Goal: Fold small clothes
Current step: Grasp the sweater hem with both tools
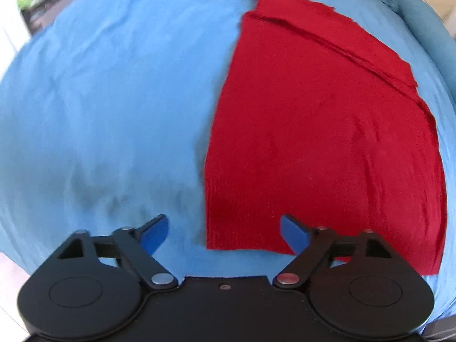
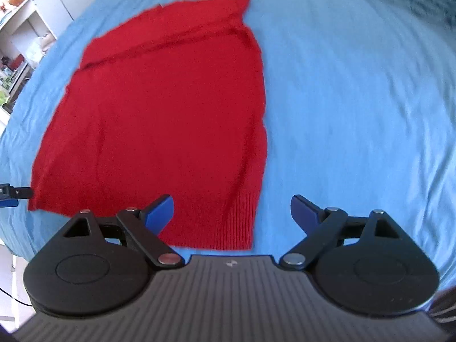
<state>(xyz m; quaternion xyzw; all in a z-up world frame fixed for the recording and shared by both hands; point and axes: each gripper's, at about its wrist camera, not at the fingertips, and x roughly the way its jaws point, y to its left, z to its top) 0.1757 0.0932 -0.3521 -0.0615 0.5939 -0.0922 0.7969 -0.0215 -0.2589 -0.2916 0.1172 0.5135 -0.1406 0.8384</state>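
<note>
Now | ribbed red knit garment (image 2: 159, 119) flat on blue sheet (image 2: 356, 114); left tongs (image 1: 223, 235), right tongs (image 2: 232, 215) gape

Bright, even daylight in both views. Soft shadow on wrinkled blue bed sheet (image 1: 94, 193) near bottom left. Motion blur throughout; heavy fisheye bending, dark vignette at corners.

Bare blue bedsheet (image 1: 99, 99) lies wide open left of the red garment (image 1: 313, 142). Right of it, more sheet is free. A blue pillow (image 1: 427, 28) blocks the far right corner.
</note>
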